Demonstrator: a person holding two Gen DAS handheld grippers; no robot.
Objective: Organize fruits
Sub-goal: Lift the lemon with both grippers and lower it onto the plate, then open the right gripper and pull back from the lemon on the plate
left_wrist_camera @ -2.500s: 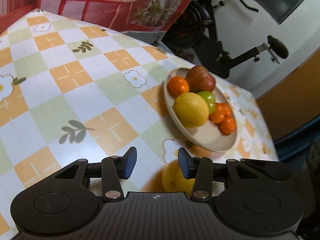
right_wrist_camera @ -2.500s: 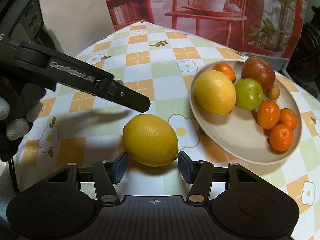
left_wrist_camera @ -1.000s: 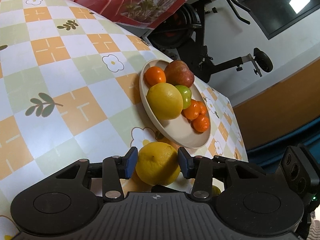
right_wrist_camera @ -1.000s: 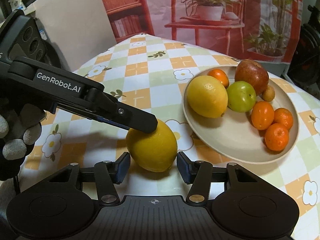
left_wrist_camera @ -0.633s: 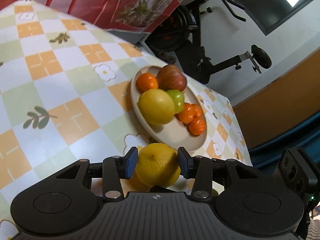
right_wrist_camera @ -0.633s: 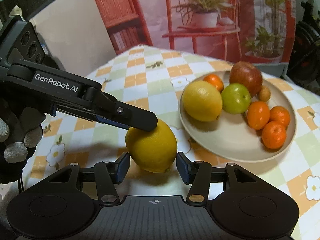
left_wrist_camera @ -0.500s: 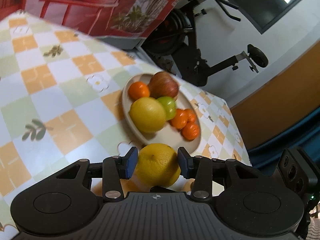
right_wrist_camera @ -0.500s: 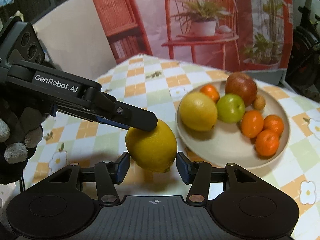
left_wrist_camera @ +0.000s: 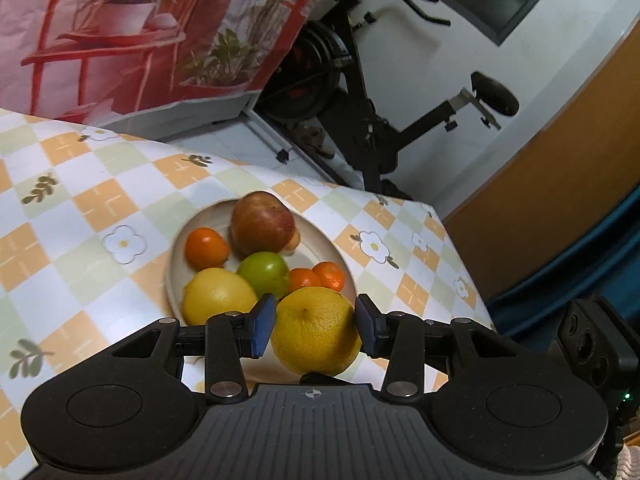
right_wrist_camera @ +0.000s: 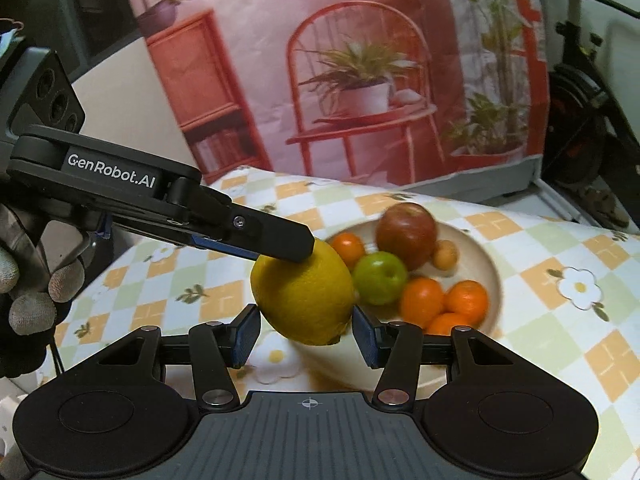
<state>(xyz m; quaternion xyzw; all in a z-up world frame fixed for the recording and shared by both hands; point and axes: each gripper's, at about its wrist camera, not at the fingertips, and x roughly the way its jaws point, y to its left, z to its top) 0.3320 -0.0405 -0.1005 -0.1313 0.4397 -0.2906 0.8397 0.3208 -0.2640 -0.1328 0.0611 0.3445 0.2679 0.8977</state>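
Observation:
A large yellow citrus fruit [left_wrist_camera: 316,330] [right_wrist_camera: 304,292] is held in the air between both grippers, above the near rim of the beige plate [left_wrist_camera: 178,256] [right_wrist_camera: 494,280]. My left gripper [left_wrist_camera: 315,326] is shut on it from the sides; its finger [right_wrist_camera: 280,240] shows in the right wrist view, lying across the fruit's top. My right gripper [right_wrist_camera: 306,334] is shut on the same fruit lower down. The plate holds a second yellow citrus [left_wrist_camera: 218,294], a green apple [right_wrist_camera: 378,278], a red apple [right_wrist_camera: 406,230] and several small oranges.
The plate sits on a table with a checked orange, green and white cloth [left_wrist_camera: 80,208]. The table's far edge runs behind the plate. An exercise bike [left_wrist_camera: 360,92] and a red printed backdrop [right_wrist_camera: 360,80] stand beyond the table.
Both grippers have lifted the yellow citrus off the cloth and carried it towards the plate. It now hangs over the plate's near rim.

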